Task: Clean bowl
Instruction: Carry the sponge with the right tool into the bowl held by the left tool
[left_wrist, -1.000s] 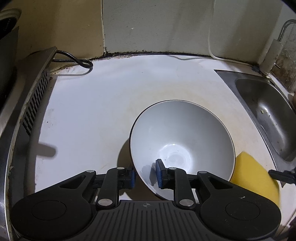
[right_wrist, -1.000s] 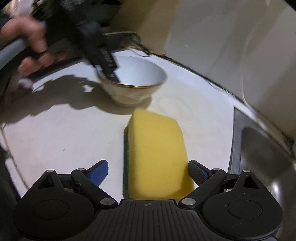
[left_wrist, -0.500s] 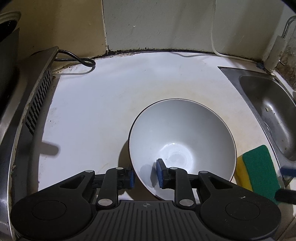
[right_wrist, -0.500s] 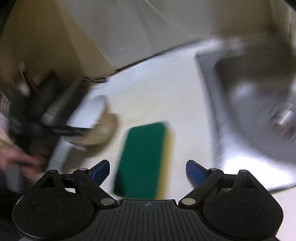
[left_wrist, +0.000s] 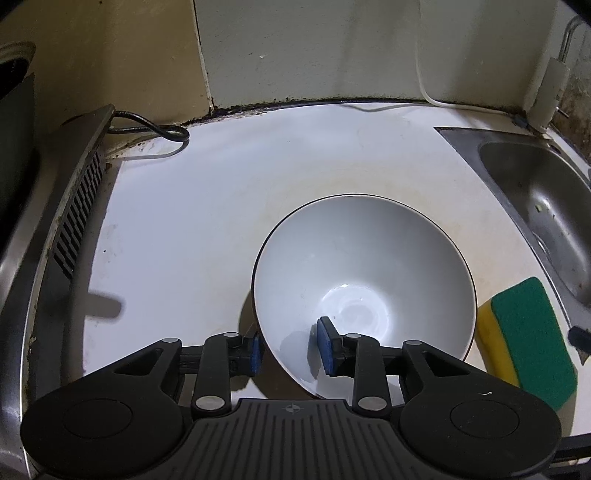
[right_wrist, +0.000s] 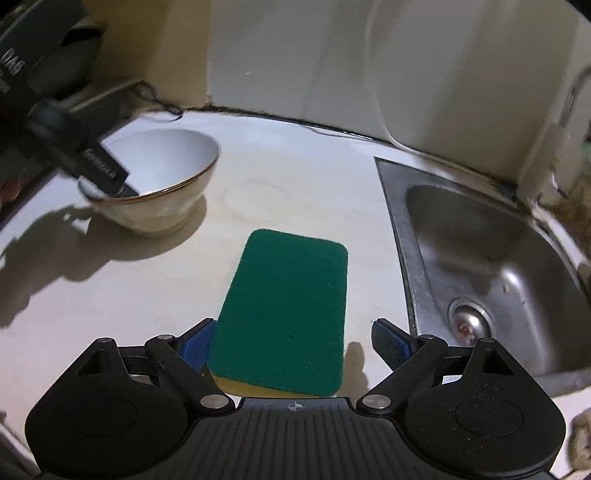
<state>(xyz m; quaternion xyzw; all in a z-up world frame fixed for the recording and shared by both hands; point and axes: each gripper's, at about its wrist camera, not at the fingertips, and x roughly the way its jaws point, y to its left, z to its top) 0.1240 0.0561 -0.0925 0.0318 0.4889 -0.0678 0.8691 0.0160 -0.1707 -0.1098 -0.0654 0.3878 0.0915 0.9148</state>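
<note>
Since the earlier frame the sponge (right_wrist: 284, 314) has turned over: its yellow side faced up then, and now the green scouring face is on top with the yellow layer underneath. My right hand-held gripper (right_wrist: 291, 345) has just been opening, and its jaws now stand wide apart with the sponge lying between them. The left pad (right_wrist: 197, 345) sits right at the sponge's edge and the right pad is clear of it, so nothing is clamped. My left hand-held gripper (left_wrist: 290, 349) has opened a little too. One pad is outside the near wall of the bowl (left_wrist: 364, 291) and the other inside, and there is a visible gap at the rim, so the hold looks loosened rather than tight.

I judge I am at the step of readying the sponge, with the scrubbing not yet begun. The next move calls for closing my right jaws squarely on the sponge, lifting it, and carrying it left into the bowl, while my left jaws firm up on the rim to steady it.

The bowl stands upright on the white surface (left_wrist: 192, 236), ahead and to the left of my right gripper, near the sponge but not touching it. The sink (right_wrist: 491, 266) lies to the right.
</note>
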